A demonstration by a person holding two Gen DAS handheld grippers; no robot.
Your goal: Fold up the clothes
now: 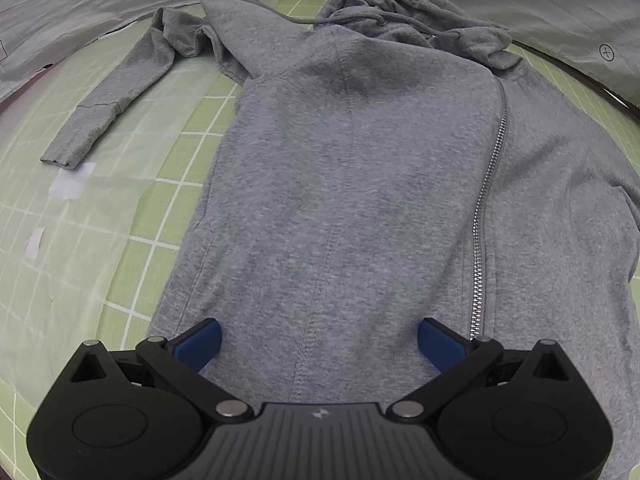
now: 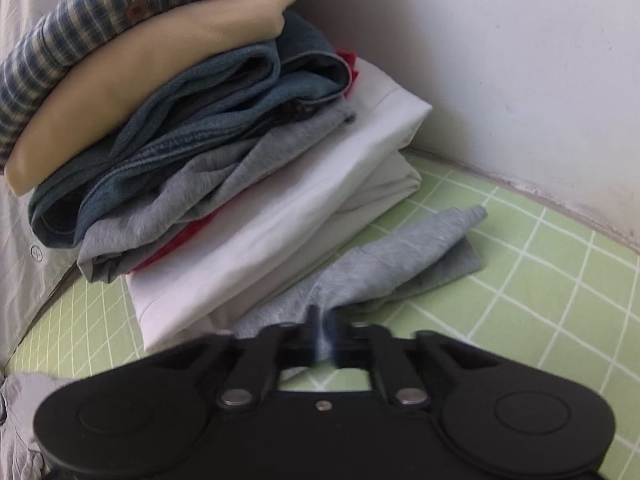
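Grey hoodie (image 1: 352, 184) on green white-gridded mat (image 1: 168, 184); sleeve (image 2: 384, 264) seemingly grey.

Soft, even light is filling both views, casting only faint shadows; glare is washing out the green grid mat (image 1: 120, 184) left of the grey hoodie (image 1: 352, 184); fisheye bending is curving the mat's lines and darkening the corners; the right gripper (image 2: 322, 334) is showing smeared with motion blur, while the folded pile (image 2: 208, 148) behind it is reading slightly soft.
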